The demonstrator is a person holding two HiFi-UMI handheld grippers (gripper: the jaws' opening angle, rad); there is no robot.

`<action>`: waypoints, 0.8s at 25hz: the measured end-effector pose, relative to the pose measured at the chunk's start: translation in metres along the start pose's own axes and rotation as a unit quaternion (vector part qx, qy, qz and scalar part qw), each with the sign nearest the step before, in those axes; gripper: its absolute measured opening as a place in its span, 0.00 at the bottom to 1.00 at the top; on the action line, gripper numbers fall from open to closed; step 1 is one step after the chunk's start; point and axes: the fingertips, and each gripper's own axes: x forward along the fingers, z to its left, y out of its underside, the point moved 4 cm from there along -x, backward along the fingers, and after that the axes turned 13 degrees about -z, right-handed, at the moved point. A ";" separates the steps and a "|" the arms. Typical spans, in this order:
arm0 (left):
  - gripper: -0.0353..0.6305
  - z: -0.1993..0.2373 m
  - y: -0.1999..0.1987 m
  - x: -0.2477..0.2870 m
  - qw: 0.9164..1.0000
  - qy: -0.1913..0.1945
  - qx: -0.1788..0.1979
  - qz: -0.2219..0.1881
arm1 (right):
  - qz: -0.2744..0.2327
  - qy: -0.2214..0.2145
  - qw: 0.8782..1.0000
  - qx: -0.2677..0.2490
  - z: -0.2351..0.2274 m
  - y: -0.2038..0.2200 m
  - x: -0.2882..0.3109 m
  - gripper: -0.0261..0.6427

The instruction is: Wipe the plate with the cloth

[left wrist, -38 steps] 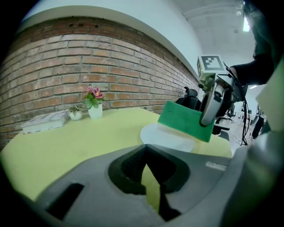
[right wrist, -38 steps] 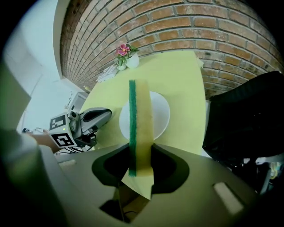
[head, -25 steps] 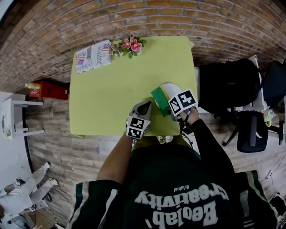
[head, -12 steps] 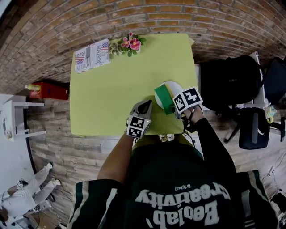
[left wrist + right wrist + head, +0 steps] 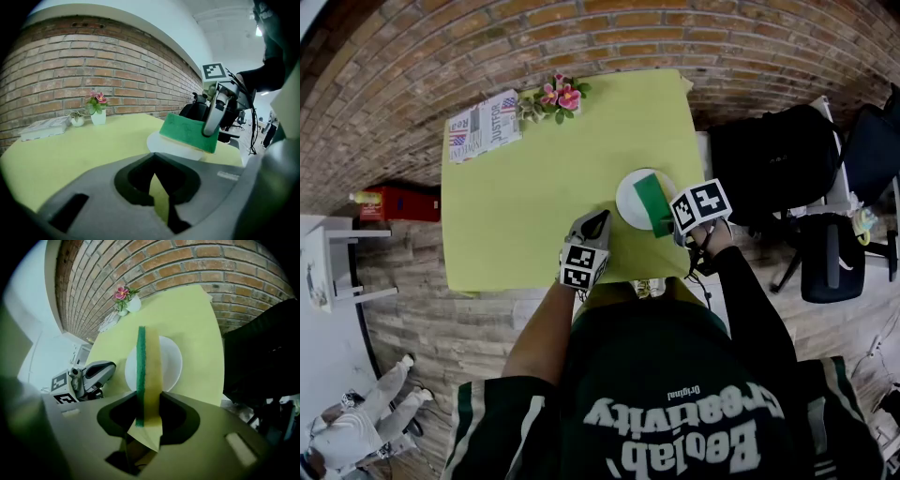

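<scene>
A white plate lies on the yellow-green table near its front right corner. My right gripper is shut on the cloth, a green pad with a yellow backing. The cloth stands on edge over the plate's right half; the right gripper view shows it upright across the plate. My left gripper rests just left of the plate, jaws together and holding nothing. From the left gripper view the cloth touches the plate.
At the table's far edge stand a small pot of pink flowers and a folded newspaper. A black bag sits right of the table, beside a black chair. A red box lies on the floor at left.
My right gripper has carried the cloth from the plate's left edge toward its right half, uncovering more of the plate. The left gripper has stayed where it was.
</scene>
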 end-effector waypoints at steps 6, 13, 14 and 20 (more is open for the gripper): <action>0.06 -0.001 0.001 0.001 1.000 0.001 0.001 -0.006 | -0.008 0.011 1.000 0.015 -0.012 0.006 -0.010 0.25; 0.06 -0.003 0.003 0.001 1.000 0.003 0.008 -0.005 | -0.016 0.022 0.999 0.027 -0.024 0.012 -0.020 0.24; 0.06 -0.003 0.003 0.001 1.000 0.001 0.011 -0.001 | -0.025 0.022 0.999 0.019 -0.022 0.009 -0.021 0.24; 0.06 0.002 -0.003 -0.002 0.999 -0.031 -0.001 0.016 | -0.201 0.038 0.971 -0.125 -0.004 -0.038 -0.052 0.24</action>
